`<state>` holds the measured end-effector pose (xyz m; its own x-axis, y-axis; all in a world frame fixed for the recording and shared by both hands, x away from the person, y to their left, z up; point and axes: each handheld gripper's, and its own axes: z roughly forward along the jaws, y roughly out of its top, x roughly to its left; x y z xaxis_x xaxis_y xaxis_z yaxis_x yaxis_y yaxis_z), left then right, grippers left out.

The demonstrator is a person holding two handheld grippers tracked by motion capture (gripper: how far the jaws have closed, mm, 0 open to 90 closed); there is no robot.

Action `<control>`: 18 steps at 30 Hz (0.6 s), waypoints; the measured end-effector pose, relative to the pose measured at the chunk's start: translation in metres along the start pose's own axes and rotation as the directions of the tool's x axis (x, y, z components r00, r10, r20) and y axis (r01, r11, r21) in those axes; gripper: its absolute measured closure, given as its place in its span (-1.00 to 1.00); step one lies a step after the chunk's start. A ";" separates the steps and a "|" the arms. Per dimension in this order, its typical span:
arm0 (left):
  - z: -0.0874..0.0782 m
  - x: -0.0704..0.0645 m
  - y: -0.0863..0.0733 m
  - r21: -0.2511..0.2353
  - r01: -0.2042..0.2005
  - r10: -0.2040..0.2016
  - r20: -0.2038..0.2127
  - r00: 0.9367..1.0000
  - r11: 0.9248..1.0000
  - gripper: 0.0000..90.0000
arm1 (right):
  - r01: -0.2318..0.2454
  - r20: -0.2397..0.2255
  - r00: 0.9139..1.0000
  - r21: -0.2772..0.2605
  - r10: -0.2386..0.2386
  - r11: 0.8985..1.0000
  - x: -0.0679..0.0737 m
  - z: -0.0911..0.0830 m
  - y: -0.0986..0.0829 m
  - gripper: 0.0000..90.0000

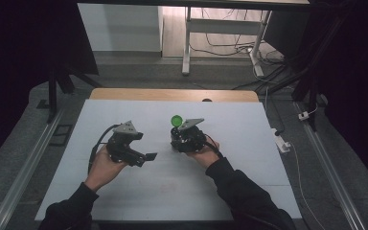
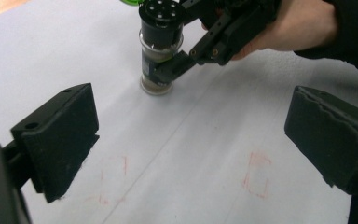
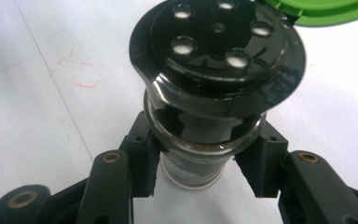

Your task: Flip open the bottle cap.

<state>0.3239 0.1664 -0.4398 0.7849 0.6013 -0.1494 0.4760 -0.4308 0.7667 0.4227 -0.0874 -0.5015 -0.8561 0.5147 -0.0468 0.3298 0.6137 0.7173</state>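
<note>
On the white table [image 1: 139,191], near the middle, our jar [image 2: 157,56] stands upright. It has a black top with holes, and its green lid [image 1: 176,120] is flipped open. Our right gripper [image 3: 200,175] pinches the jar low on its glass body, one jaw on each side. Our left gripper [image 2: 191,135] waits close by with its jaws spread wide, holding nothing. We think the jar could tip, because it is tall and smooth. If we tilt it, the stuff inside may shake out the holes.
</note>
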 end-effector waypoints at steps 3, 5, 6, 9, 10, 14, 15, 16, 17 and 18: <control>-0.004 -0.002 -0.006 0.000 -0.001 0.001 -0.002 1.000 1.000 -0.96 | -0.015 -0.009 1.000 0.004 0.015 1.000 -0.001 -0.001 0.000 0.10; -0.008 -0.004 -0.010 0.001 0.003 -0.003 -0.003 1.000 1.000 -0.98 | -0.031 -0.019 0.999 0.009 0.031 0.999 -0.002 -0.002 -0.001 0.00; -0.010 -0.005 -0.013 0.001 0.002 -0.002 -0.007 1.000 1.000 -0.99 | -0.036 -0.021 0.999 0.014 0.036 0.999 -0.002 -0.003 -0.001 -0.05; -0.014 -0.008 -0.019 0.001 0.005 -0.005 -0.016 1.000 1.000 -1.00 | -0.057 -0.029 0.998 0.022 0.058 0.998 -0.002 -0.006 -0.002 -0.19; -0.016 -0.009 -0.021 -0.002 0.010 -0.010 -0.018 1.000 1.000 -1.00 | -0.063 -0.030 0.998 0.021 0.063 0.998 -0.002 -0.007 -0.002 -0.22; -0.025 -0.012 -0.029 -0.011 0.015 -0.015 -0.025 1.000 1.000 -1.00 | -0.084 -0.031 0.996 0.015 0.084 0.996 -0.001 -0.012 -0.003 -0.35; -0.027 -0.012 -0.031 -0.012 0.017 -0.017 -0.026 1.000 1.000 -1.00 | -0.090 -0.024 0.996 0.015 0.090 0.996 0.000 -0.014 -0.003 -0.37; -0.029 -0.013 -0.034 -0.015 0.023 -0.023 -0.028 0.999 1.000 -1.00 | -0.088 -0.023 0.996 0.018 0.089 0.996 0.001 -0.015 -0.003 -0.41; -0.031 -0.014 -0.036 -0.016 0.024 -0.024 -0.029 0.999 1.000 -1.00 | -0.091 -0.023 0.996 0.020 0.091 0.996 0.002 -0.017 -0.004 -0.43; -0.033 -0.014 -0.038 -0.018 0.027 -0.028 -0.031 0.999 0.999 -1.00 | -0.090 -0.026 0.996 0.016 0.091 0.996 0.002 -0.019 -0.005 -0.45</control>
<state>0.2813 0.1969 -0.4464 0.7586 0.6339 -0.1508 0.4900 -0.4024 0.7733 0.4122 -0.1009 -0.4915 -0.8328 0.5524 0.0368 0.4123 0.5745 0.7071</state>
